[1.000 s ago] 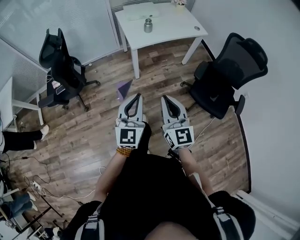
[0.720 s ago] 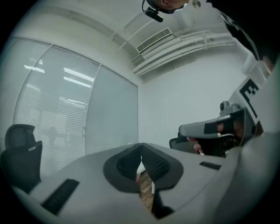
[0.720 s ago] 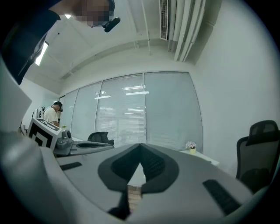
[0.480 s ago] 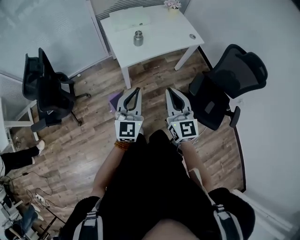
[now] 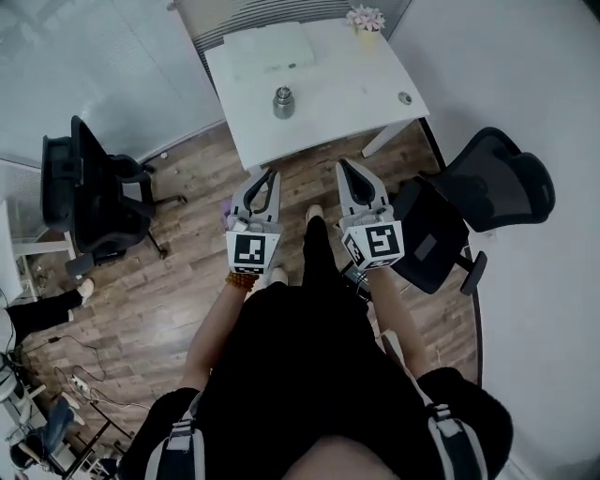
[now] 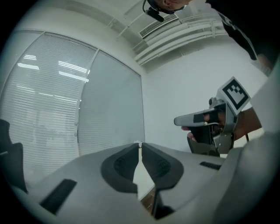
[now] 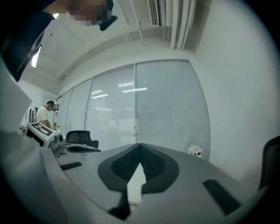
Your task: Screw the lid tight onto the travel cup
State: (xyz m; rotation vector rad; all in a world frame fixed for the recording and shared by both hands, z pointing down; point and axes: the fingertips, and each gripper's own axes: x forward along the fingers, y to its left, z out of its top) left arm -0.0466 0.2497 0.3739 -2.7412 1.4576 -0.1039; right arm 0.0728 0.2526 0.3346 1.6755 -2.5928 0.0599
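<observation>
Steel-grey squat travel cup [image 5: 283, 101] stands upright on the white square table [image 5: 347, 80], roughly mid-top, long axis vertical, nothing touching it. It is too small in view to tell whether a lid already sits on its mouth. Both tools are held level over the brown wood-plank floor [image 5: 169, 272], short of the table's near edge and well apart from the cup, which lies straight ahead of them. The left gripper [image 5: 271, 173] has its jaws pressed together with nothing between them, and so does the right gripper [image 5: 341, 165]. The cup sits almost in line with the left gripper, so that hand looks nearer. A small round disc [image 5: 405, 97], possibly the lid, lies near the table's right edge, more on the right gripper's side. Other items on the table are a flat white sheet or tray [image 5: 267, 49] behind the cup and a little pot of pale flowers [image 5: 366, 17] at the far corner, neither of them in the path. One black mesh office chair [image 5: 492, 192] crowds the right flank near the table leg, and another black chair [image 5: 84, 178] stands off to the left, out of the way.
</observation>
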